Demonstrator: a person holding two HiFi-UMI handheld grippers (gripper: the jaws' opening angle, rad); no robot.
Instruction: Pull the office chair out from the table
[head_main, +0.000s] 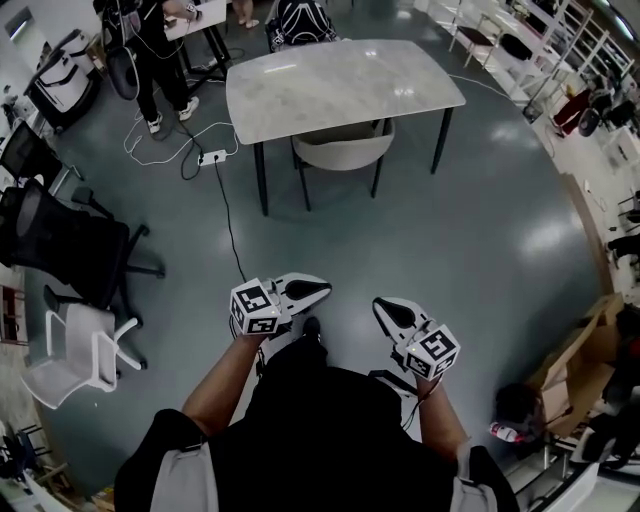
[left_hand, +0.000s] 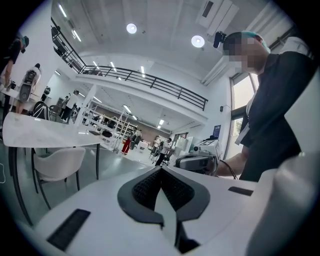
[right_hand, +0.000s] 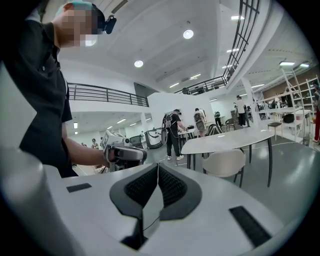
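The left claw and right claw are closed and empty, well apart from the office chair under the desk. Approach squarely, then open both before gripping the backrest.

The white left hand-held gripper, its dark ribbed jaws pressed together, points level to the right of a pale, thin-topped surface. A cream shell-backed chair sits tucked beneath that surface.
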